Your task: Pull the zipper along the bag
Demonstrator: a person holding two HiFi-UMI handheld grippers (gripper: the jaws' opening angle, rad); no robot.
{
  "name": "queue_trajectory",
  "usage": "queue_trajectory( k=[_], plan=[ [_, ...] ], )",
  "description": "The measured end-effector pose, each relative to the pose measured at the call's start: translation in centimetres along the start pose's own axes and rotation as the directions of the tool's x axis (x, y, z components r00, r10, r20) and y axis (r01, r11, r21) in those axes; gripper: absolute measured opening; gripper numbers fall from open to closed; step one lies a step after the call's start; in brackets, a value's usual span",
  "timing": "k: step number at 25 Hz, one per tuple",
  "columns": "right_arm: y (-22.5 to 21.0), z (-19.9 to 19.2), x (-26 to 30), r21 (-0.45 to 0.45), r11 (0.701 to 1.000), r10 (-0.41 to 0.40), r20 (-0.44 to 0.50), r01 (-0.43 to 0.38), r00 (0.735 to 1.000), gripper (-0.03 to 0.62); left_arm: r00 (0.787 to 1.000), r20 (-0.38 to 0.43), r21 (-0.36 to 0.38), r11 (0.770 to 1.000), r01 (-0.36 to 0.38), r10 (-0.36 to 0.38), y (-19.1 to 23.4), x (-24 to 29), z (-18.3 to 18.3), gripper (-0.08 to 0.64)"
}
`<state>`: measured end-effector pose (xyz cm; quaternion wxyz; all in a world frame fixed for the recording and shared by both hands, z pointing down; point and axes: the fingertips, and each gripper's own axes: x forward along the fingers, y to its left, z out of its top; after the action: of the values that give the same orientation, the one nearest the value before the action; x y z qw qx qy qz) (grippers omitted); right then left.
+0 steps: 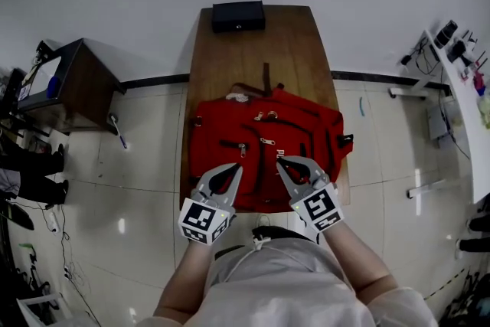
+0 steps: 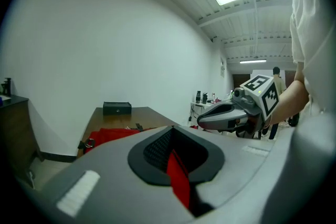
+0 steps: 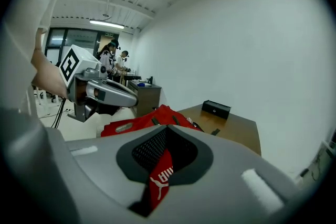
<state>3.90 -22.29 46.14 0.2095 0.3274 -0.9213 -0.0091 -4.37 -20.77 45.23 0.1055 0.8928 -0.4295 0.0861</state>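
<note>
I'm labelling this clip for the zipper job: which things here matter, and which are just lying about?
Job: red bag, zipper pull, left hand-held gripper, right hand-held gripper.
Lying about: black box at the far end of the table, dark cabinet at left.

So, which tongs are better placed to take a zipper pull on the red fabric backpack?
Probably left: the left tongs point at a silver zipper pull just ahead; right tongs sit farther.

the near edge of the red bag (image 1: pixel 306 126) is hidden under the left gripper (image 1: pixel 236 167) and the right gripper (image 1: pixel 280 161). its zipper pulls (image 1: pixel 266 141) are too small to tell apart, and the near end of the table (image 1: pixel 291 34) is covered too.
</note>
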Motion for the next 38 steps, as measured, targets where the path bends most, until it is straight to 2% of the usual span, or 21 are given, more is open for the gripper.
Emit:
queue_trajectory(
  k=[7, 11, 16, 19, 24, 25, 26, 28, 33, 38],
  plan=[
    [-1.9, -1.4, 4.1, -0.006, 0.999, 0.052, -0.036, -0.052, 0.998, 0.009, 0.995, -0.100, 0.005, 1.000, 0.015, -0.014, 1.7, 4.5, -2.1, 0.006],
    [-2.1, -2.4, 6.2, -0.037, 0.995, 0.086, -0.071, -0.089, 0.994, 0.074, 0.990, -0.139, -0.009, 1.000, 0.010, -0.012, 2.8, 6.5, -2.8, 0.006],
    [-2.8, -4.7, 8.0, -0.074, 0.990, 0.105, -0.157, -0.117, 0.982, 0.093, 0.980, -0.197, 0.001, 1.000, 0.017, -0.017, 3.5, 8.9, -3.6, 0.006],
    [-2.9, -5.6, 8.7, -0.066, 0.987, 0.130, -0.177, -0.144, 0.976, 0.112, 0.974, -0.227, 0.010, 1.000, 0.019, -0.016, 3.8, 10.1, -3.8, 0.006],
    [-2.7, -5.4, 8.8, -0.080, 0.984, 0.146, -0.165, -0.161, 0.975, 0.103, 0.964, -0.265, 0.004, 1.000, 0.030, -0.027, 3.9, 10.9, -4.3, 0.006],
    [-2.7, -5.3, 8.7, -0.095, 0.982, 0.146, -0.161, -0.163, 0.976, 0.089, 0.964, -0.263, -0.002, 0.999, 0.033, -0.032, 3.9, 10.9, -4.4, 0.006],
    [-2.6, -5.2, 8.7, -0.111, 0.980, 0.147, -0.158, -0.165, 0.976, 0.029, 0.965, -0.260, -0.007, 0.999, 0.037, -0.037, 4.0, 11.0, -4.5, 0.006],
    [-2.6, -5.2, 8.6, -0.128, 0.977, 0.150, -0.162, -0.171, 0.975, 0.014, 0.966, -0.256, -0.014, 0.999, 0.042, -0.044, 4.1, 11.1, -4.6, 0.006],
    [-1.9, -5.1, 8.0, 0.000, 0.980, 0.198, -0.153, -0.200, 0.968, 0.011, 0.963, -0.262, -0.017, 0.998, 0.053, -0.055, 4.0, 11.1, -4.7, 0.006],
    [-1.3, -5.0, 7.3, 0.006, 0.980, 0.198, -0.169, -0.200, 0.965, 0.011, 0.955, -0.281, -0.022, 0.996, 0.089, -0.091, 3.6, 11.1, -5.0, 0.006]
  ],
)
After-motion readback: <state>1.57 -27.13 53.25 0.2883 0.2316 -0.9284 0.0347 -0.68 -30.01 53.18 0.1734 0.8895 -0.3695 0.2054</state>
